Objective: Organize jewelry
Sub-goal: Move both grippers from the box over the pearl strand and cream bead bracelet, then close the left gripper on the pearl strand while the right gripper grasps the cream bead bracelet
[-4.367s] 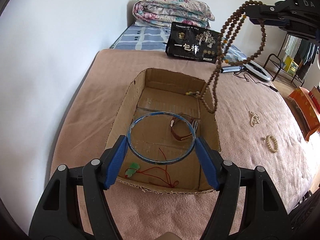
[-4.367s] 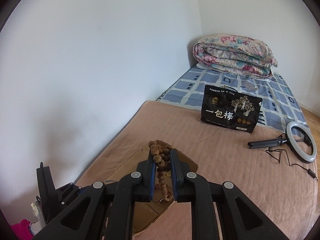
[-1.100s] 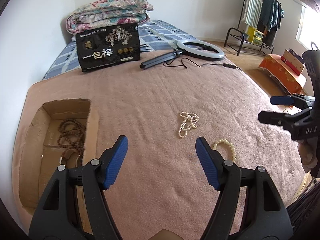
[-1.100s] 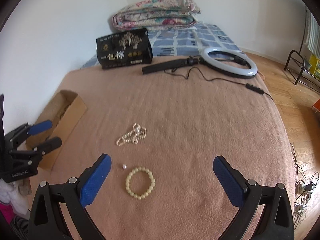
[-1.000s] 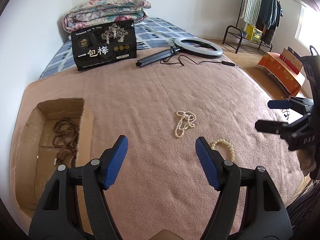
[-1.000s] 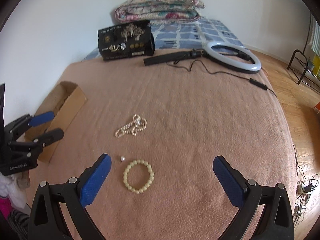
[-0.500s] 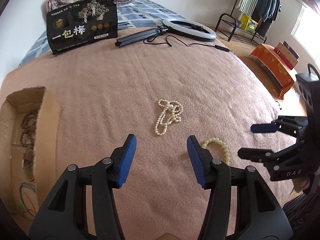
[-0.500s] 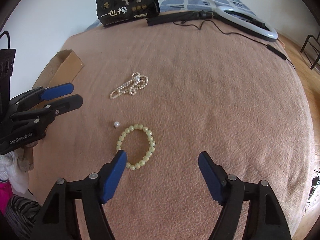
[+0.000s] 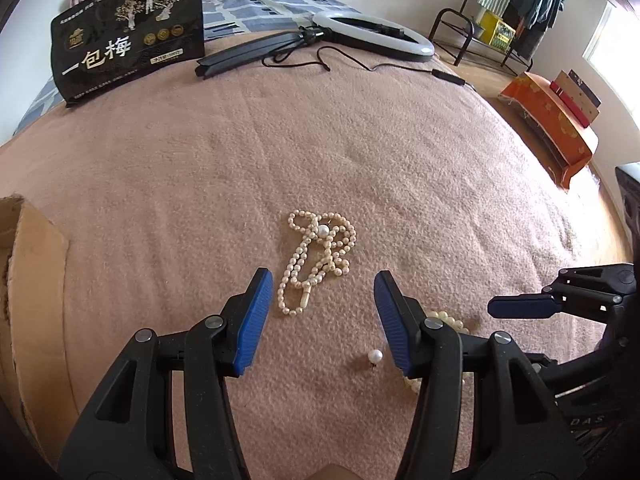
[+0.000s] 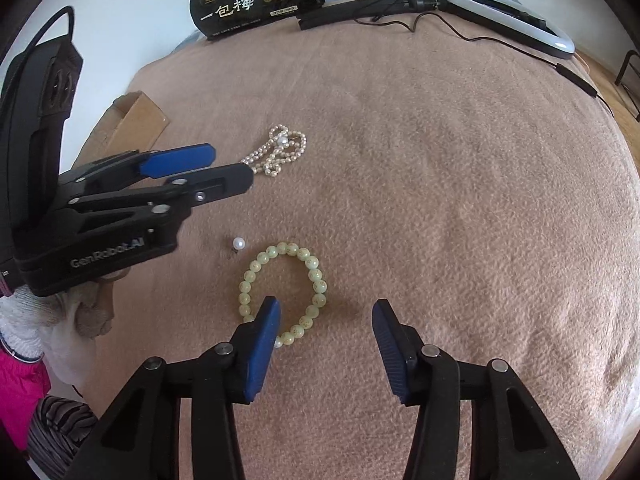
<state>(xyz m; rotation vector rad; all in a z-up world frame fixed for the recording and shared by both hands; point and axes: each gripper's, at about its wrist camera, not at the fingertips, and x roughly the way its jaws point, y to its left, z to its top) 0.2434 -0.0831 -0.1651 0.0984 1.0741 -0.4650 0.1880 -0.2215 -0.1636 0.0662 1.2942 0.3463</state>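
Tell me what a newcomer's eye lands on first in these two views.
A tangled pearl necklace on the pink blanket, just ahead of the open left gripper. Nearby, a pale green bead bracelet lies partly between the open fingers of the right gripper, a loose pearl beside it.

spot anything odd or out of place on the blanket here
A single loose pearl lies by itself on the blanket, apart from the tangled pearl necklace and beside the green bead bracelet. It may have come off a strand.

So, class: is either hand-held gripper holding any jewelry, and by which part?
Nothing is held. The left hand-held gripper is open by the pearl necklace; the right hand-held gripper, just closing, is over the bead bracelet.
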